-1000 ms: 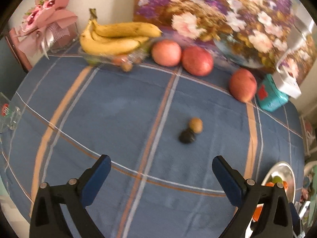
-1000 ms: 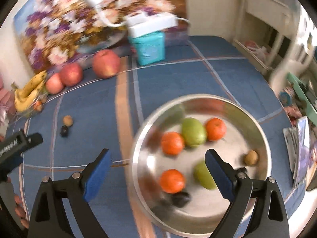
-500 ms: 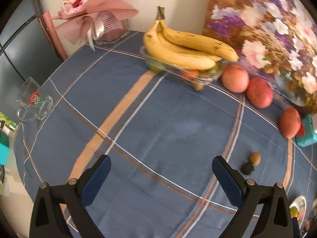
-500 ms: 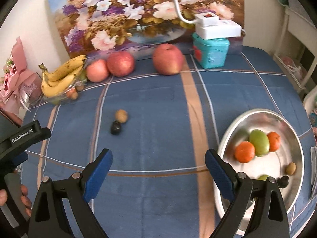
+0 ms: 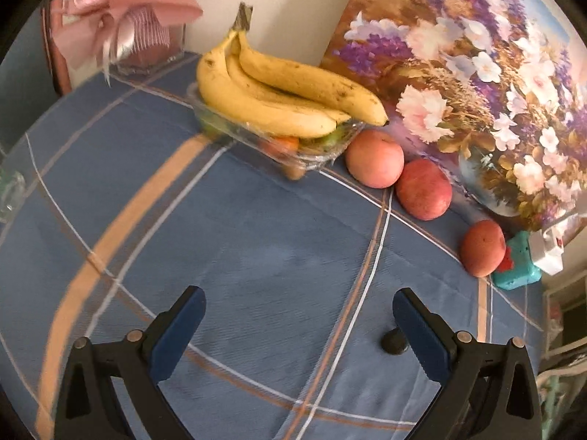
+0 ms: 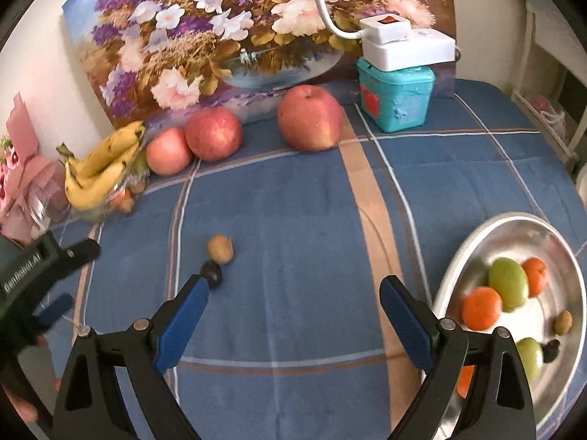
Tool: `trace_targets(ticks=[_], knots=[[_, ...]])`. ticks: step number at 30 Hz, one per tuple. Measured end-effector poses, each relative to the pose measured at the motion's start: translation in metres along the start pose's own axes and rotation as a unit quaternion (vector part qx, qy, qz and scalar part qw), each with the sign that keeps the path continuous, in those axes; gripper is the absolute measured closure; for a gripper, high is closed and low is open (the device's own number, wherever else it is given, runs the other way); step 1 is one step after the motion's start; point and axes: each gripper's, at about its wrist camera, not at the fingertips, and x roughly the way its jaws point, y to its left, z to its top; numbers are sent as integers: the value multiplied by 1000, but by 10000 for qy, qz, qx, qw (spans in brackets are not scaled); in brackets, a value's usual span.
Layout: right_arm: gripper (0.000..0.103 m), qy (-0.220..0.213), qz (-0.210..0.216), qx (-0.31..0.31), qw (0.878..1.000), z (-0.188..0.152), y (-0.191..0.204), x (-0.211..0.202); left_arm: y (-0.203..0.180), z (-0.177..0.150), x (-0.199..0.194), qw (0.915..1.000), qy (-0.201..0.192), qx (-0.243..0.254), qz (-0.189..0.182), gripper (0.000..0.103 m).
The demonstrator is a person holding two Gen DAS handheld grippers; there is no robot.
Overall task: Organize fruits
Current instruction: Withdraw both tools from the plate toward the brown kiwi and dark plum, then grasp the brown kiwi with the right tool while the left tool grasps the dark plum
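Observation:
In the left wrist view, my left gripper (image 5: 299,308) stands open and empty above the blue cloth, facing a bunch of bananas (image 5: 282,91) on a clear tray (image 5: 319,152) of fruit. Three red apples (image 5: 374,157) line the painting's foot. A small dark fruit (image 5: 394,341) lies by the right finger. In the right wrist view, my right gripper (image 6: 293,297) is open and empty; a brown kiwi (image 6: 220,248) and the dark fruit (image 6: 212,273) lie just beyond its left finger. The steel bowl (image 6: 565,253) at right holds oranges, green fruits and small ones.
A flower painting (image 6: 234,36) leans on the back wall. A teal box (image 6: 396,99) with a white device on top stands at the back right. A pink bouquet (image 5: 128,11) sits at the back left. The left gripper's body (image 6: 40,267) shows at the right view's left edge.
The left gripper moved closer to the bananas and apples. The right gripper swung left and nearer the table, so the bowl slid to the right edge and the two small fruits came close.

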Motion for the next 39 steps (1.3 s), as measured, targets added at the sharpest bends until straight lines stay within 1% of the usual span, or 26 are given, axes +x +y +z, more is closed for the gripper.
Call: trace_targets(ticks=[2, 5, 7, 10, 13, 15, 17, 18, 19, 20, 22, 24, 26, 29, 35, 37, 39], knots=[[8, -28, 40, -38, 10000, 3, 4, 8, 0, 0, 12, 9999, 94, -47, -19, 0], [9, 18, 60, -105, 9999, 7, 10, 23, -1, -2, 27, 9996, 229, -2, 150, 0], [9, 56, 119, -102, 9999, 9, 14, 33, -1, -2, 35, 9993, 324, 18, 172, 0], [13, 92, 236, -87, 9996, 12, 22, 46, 1, 0, 43, 9991, 392, -46, 134, 0], [27, 113, 277, -216, 9993, 14, 33, 58, 5, 3, 49, 9990, 398, -115, 159, 0], [38, 144, 270, -303, 9991, 14, 40, 66, 8, 5, 52, 9989, 414, -149, 155, 0], [39, 162, 320, -370, 9987, 14, 46, 72, 13, 5, 53, 9988, 413, -193, 166, 0], [42, 163, 338, -406, 9985, 14, 50, 74, 15, 6, 54, 9988, 414, -219, 172, 0], [46, 159, 354, -449, 9982, 14, 53, 76, 16, 6, 55, 9987, 417, -235, 172, 0], [54, 153, 382, -499, 9979, 13, 57, 77, 17, 5, 55, 9986, 427, -251, 168, 0], [58, 178, 436, -585, 9972, 13, 63, 80, 19, 5, 56, 9985, 450, -273, 161, 0], [67, 177, 465, -648, 9967, 11, 68, 81, 20, 4, 56, 9984, 462, -295, 141, 0], [70, 156, 413, -685, 9967, 11, 69, 81, 21, 4, 55, 9984, 453, -316, 131, 0], [78, 134, 434, -628, 9970, 12, 64, 80, 20, 5, 57, 9985, 444, -310, 112, 0], [78, 37, 663, -226, 9975, 18, 43, 69, 8, 0, 57, 9985, 519, -180, -7, 0], [78, -9, 635, -101, 9979, 20, 31, 64, 1, -3, 57, 9981, 598, -99, -108, 1], [78, -38, 540, 40, 9985, 24, 20, 62, -12, -6, 59, 9976, 652, 83, -198, 2]])
